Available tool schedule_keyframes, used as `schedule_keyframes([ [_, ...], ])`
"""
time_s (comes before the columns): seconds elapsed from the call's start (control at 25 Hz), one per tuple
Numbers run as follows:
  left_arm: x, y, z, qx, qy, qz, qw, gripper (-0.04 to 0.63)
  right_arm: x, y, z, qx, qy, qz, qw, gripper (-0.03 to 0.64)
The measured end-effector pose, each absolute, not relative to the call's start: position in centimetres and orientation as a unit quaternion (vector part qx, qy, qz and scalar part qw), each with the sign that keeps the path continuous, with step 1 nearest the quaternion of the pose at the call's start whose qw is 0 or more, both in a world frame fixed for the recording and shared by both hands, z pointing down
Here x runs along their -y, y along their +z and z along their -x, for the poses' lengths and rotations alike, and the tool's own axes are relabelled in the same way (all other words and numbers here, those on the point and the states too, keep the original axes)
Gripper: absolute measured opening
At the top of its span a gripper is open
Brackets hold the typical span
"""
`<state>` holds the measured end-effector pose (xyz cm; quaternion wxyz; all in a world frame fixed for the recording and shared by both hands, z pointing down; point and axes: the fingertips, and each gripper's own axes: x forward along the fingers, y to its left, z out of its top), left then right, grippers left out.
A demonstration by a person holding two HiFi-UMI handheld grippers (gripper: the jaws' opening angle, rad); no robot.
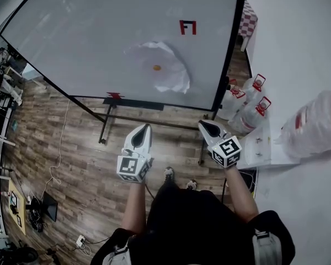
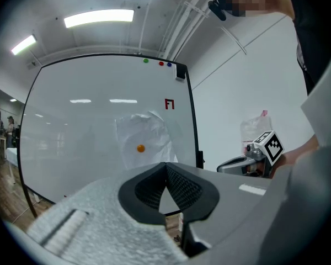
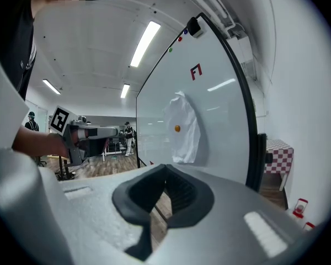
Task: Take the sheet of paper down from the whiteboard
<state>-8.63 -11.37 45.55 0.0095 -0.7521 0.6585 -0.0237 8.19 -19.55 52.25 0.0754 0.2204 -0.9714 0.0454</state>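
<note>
A crumpled white sheet of paper (image 1: 164, 65) hangs on the whiteboard (image 1: 99, 32), pinned by a small orange magnet (image 1: 156, 68). Both grippers are held well short of the board, pointing towards it. My left gripper (image 1: 147, 127) is shut with nothing in it; in its own view its tips (image 2: 165, 165) meet below the paper (image 2: 146, 131). My right gripper (image 1: 203, 125) is also shut and empty; its tips (image 3: 165, 168) sit below and left of the paper (image 3: 186, 131) in its view. Neither gripper touches the sheet.
The whiteboard stands on a black frame with legs (image 1: 106, 127) on the wooden floor. Clear water jugs with red caps (image 1: 248, 101) stand by its right edge. A white table (image 1: 265, 148) with a plastic bag (image 1: 315, 123) is at the right. A red mark (image 1: 187, 27) is on the board.
</note>
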Motion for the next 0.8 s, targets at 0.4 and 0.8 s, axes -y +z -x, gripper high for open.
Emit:
schedule_keyframes([
  [0.4, 13.9, 45.6, 10.0, -0.654, 0.0, 0.757, 0.01, 0.009, 21.1, 51.9, -8.1, 0.968, 0.032, -0.233, 0.09, 0.003],
  [0.8, 17.9, 45.3, 11.9, -0.639, 0.009, 0.769, 0.012, 0.009, 24.0, 51.1, -6.3, 0.965, 0.022, -0.242, 0.098, 0.003],
])
